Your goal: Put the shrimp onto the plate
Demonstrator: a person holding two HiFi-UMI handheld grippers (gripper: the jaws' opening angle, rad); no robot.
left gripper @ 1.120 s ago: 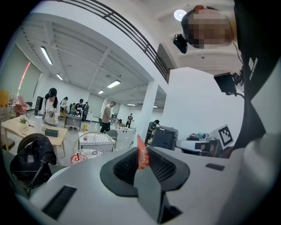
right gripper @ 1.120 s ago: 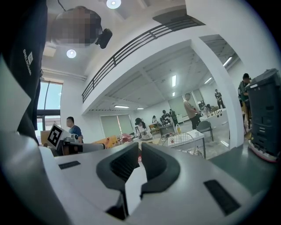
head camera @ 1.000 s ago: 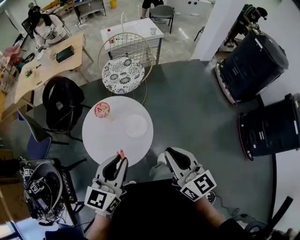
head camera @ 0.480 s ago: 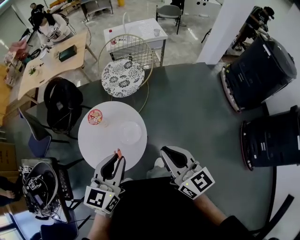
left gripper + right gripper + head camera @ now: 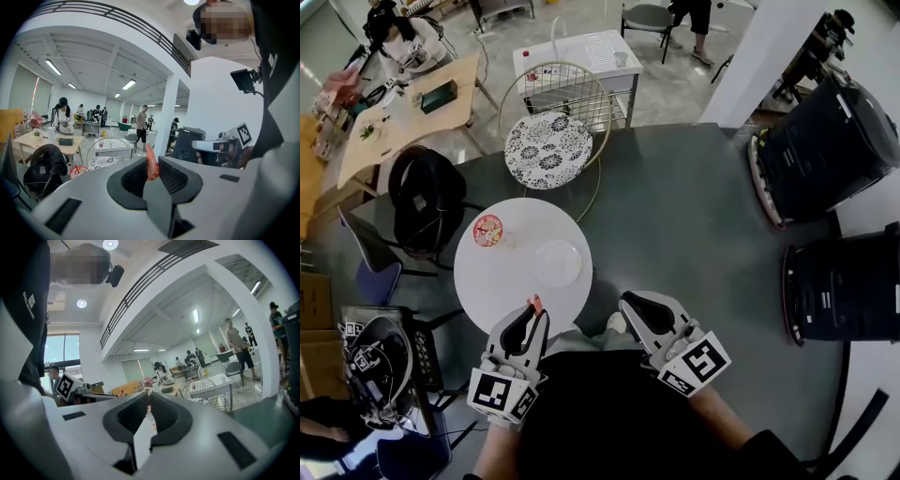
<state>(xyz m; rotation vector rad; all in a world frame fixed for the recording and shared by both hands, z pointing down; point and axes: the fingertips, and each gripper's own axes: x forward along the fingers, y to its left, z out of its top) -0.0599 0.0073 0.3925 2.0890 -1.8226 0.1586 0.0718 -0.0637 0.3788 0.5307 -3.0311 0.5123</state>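
An orange shrimp (image 5: 535, 304) (image 5: 151, 161) is pinched upright between the pads of my left gripper (image 5: 532, 315) (image 5: 151, 169), which is shut on it. The gripper is over the near edge of the round white table (image 5: 497, 286). A pale, clear-looking plate (image 5: 557, 262) lies on that table, a little beyond and right of the shrimp. My right gripper (image 5: 630, 306) (image 5: 148, 401) is beside the table's near right edge, off the tabletop. Its jaws stand together with nothing between them.
A red-lidded bowl (image 5: 488, 229) sits at the table's far left. Behind the table are a wire-backed chair with a patterned seat (image 5: 547, 150) and a black bag on a chair (image 5: 427, 197). Two large black machines (image 5: 825, 131) (image 5: 848, 281) stand on the right. People stand far off.
The head view has shifted a little, so the table sits slightly lower and further left. Both grippers keep their places and the shrimp stays held.
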